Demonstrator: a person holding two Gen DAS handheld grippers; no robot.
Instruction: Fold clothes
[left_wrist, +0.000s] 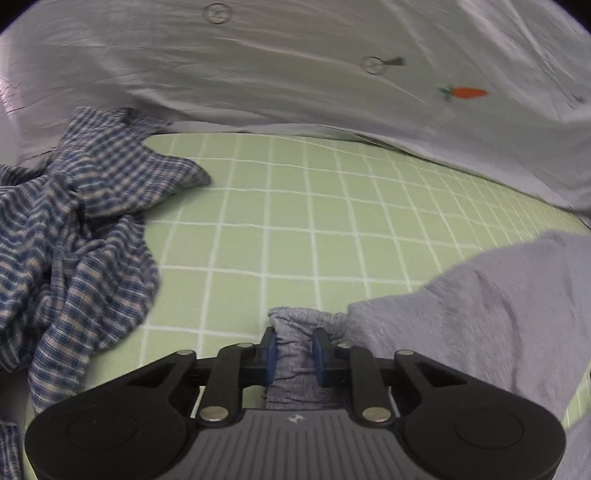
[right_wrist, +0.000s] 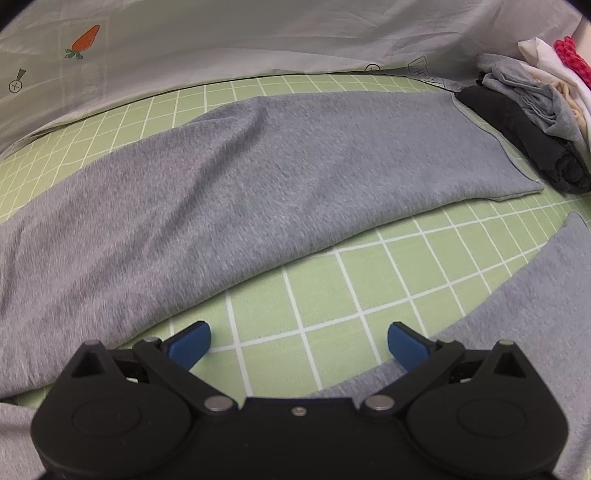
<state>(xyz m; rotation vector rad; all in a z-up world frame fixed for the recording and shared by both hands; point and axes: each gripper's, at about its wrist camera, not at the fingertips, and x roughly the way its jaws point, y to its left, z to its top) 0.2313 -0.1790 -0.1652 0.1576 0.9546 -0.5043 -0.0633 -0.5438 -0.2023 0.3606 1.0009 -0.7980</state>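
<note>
Grey sweatpants (right_wrist: 258, 177) lie spread on the green checked sheet (right_wrist: 332, 295). One leg runs across the middle of the right wrist view; the other leg (right_wrist: 535, 295) lies at the right. My right gripper (right_wrist: 297, 343) is open and empty, low over the sheet between the two legs. My left gripper (left_wrist: 294, 354) is shut on a bunched grey edge of the sweatpants (left_wrist: 480, 314), which trail off to the right.
A crumpled blue plaid shirt (left_wrist: 74, 229) lies left of my left gripper. A white duvet with a carrot print (left_wrist: 295, 74) borders the far side. A pile of folded grey, black, white and red clothes (right_wrist: 535, 110) sits at the far right.
</note>
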